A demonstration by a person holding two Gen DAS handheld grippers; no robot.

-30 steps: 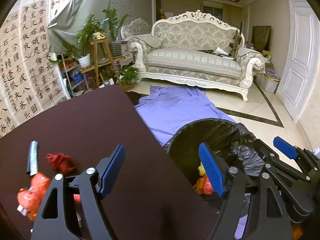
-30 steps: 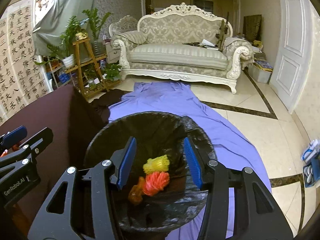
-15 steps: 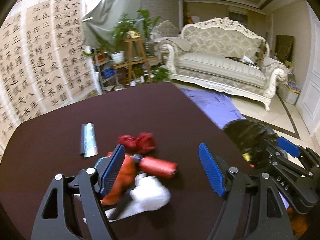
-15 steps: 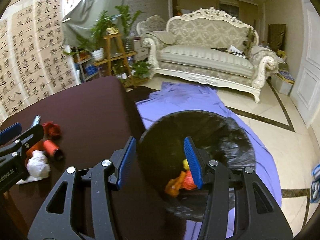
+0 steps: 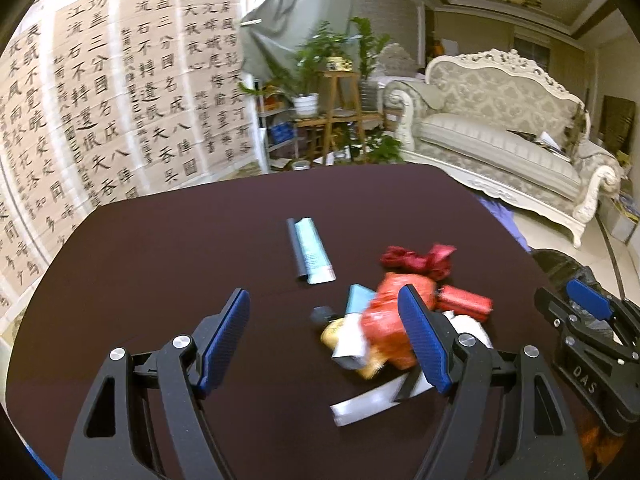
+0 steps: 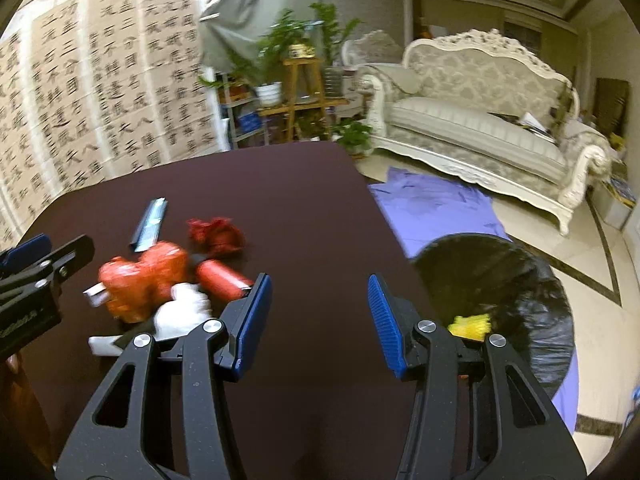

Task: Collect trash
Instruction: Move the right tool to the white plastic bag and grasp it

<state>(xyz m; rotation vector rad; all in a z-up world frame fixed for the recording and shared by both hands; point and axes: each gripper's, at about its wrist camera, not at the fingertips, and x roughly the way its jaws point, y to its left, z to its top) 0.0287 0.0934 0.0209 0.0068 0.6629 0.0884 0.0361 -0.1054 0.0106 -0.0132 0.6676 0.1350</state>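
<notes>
Trash lies in a heap on the dark brown table (image 5: pixel 180 248): an orange bag (image 5: pixel 390 320), a crumpled red wrapper (image 5: pixel 416 260), a red tube (image 5: pixel 464 302), white paper scraps (image 5: pixel 372 402) and a flattened pale blue tube (image 5: pixel 310 250). My left gripper (image 5: pixel 326 340) hangs open above the table, the heap just ahead of its right finger. The right gripper (image 6: pixel 320 320) is open and empty over bare tabletop, with the heap (image 6: pixel 152 276) to its left. A bin lined with a black bag (image 6: pixel 500 280) stands on the floor off the table's right edge, with yellow trash (image 6: pixel 470 326) inside.
A purple sheet (image 6: pixel 440 208) covers the floor beside the bin. An ornate sofa (image 6: pixel 480 128) stands behind, a plant stand (image 6: pixel 304 92) and calligraphy hangings (image 6: pixel 100 100) beyond the table. The right gripper shows at the right edge of the left wrist view (image 5: pixel 592 344).
Both grippers have swung left from over the bin to over the table. The trash heap has come to the middle of the left view. The jaws have not changed.
</notes>
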